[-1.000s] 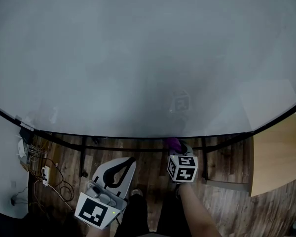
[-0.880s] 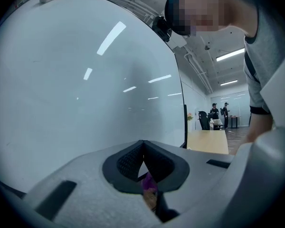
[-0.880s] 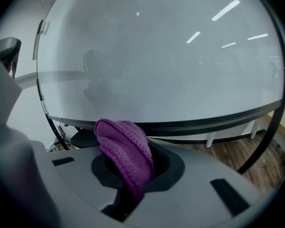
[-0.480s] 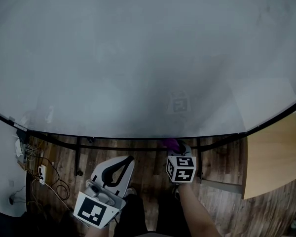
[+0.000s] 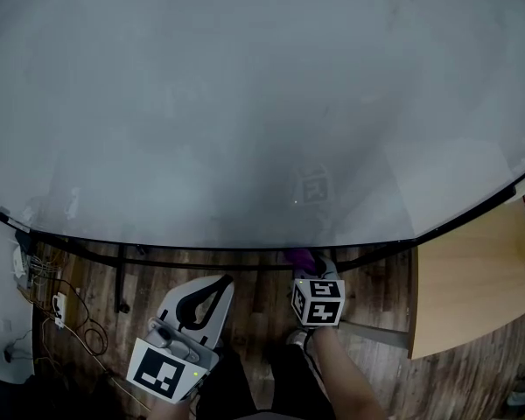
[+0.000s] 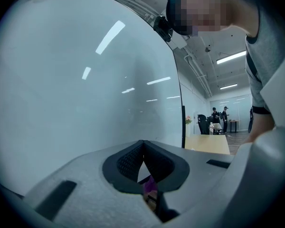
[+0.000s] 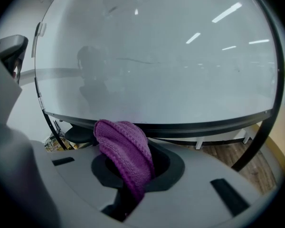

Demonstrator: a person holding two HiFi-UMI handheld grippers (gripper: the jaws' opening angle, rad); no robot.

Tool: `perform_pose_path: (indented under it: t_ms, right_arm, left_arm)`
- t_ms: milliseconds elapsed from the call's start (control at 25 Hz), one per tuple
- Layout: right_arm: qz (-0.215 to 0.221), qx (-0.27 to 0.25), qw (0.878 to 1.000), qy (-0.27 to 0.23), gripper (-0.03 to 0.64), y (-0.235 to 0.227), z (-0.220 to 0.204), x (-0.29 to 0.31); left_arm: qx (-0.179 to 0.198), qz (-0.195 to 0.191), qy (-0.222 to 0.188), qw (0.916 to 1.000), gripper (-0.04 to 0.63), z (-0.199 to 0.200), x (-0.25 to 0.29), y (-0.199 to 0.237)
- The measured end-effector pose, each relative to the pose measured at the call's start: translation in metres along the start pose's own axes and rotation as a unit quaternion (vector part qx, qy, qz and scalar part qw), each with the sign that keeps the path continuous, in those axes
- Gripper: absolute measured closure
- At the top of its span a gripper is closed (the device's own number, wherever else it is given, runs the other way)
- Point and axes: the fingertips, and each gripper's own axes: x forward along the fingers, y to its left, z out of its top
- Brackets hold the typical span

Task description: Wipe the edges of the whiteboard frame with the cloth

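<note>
The right gripper (image 7: pixel 135 167) is clamping the purple cloth (image 7: pixel 123 148) right at the bottom edge of the whiteboard frame (image 7: pixel 190 127), apparently mid-wipe. The left gripper (image 6: pixel 143 151) is hanging pinched together on nothing. Next, the cloth is probably needing pressing against the edge and sliding along it.

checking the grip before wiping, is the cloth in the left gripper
No, the cloth is pinched in the right gripper; the left gripper is shut on nothing.

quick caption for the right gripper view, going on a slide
Right gripper shut on a purple knitted cloth near the dark bottom edge of the whiteboard frame.
</note>
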Motion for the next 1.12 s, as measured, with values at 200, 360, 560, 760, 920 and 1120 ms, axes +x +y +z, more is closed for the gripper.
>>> perform_pose_path:
  t_ms: [200,360,560,760,920,1120]
  right_arm:
    - [-0.003,-0.006,1.0,0.003,0.569,-0.011,-0.003,0.004]
    - [-0.005,-0.009,1.0,0.003,0.569,-0.015,-0.004,0.003]
    - [-0.013,-0.004,1.0,0.001,0.569,-0.025,-0.005,0.002]
    - [-0.029,0.007,1.0,-0.003,0.569,-0.067,-0.005,-0.013]
    - [-0.042,0.01,0.999,-0.004,0.569,-0.087,-0.004,-0.019]
    - [-0.053,0.013,0.999,-0.004,0.569,-0.108,-0.005,-0.028]
  left_arm:
    - [-0.008,-0.004,-0.004,1.0,0.578,-0.008,0.012,-0.001]
    - [-0.012,-0.011,-0.005,0.9999,0.578,-0.012,0.018,-0.004]
    - [-0.014,-0.015,-0.008,0.9998,0.578,-0.014,0.025,-0.004]
    - [-0.009,-0.023,-0.01,0.9996,0.578,-0.01,0.047,-0.032]
    - [-0.007,-0.03,-0.01,0.9995,0.578,-0.01,0.056,-0.044]
    - [-0.007,-0.035,-0.01,0.9993,0.578,-0.01,0.065,-0.06]
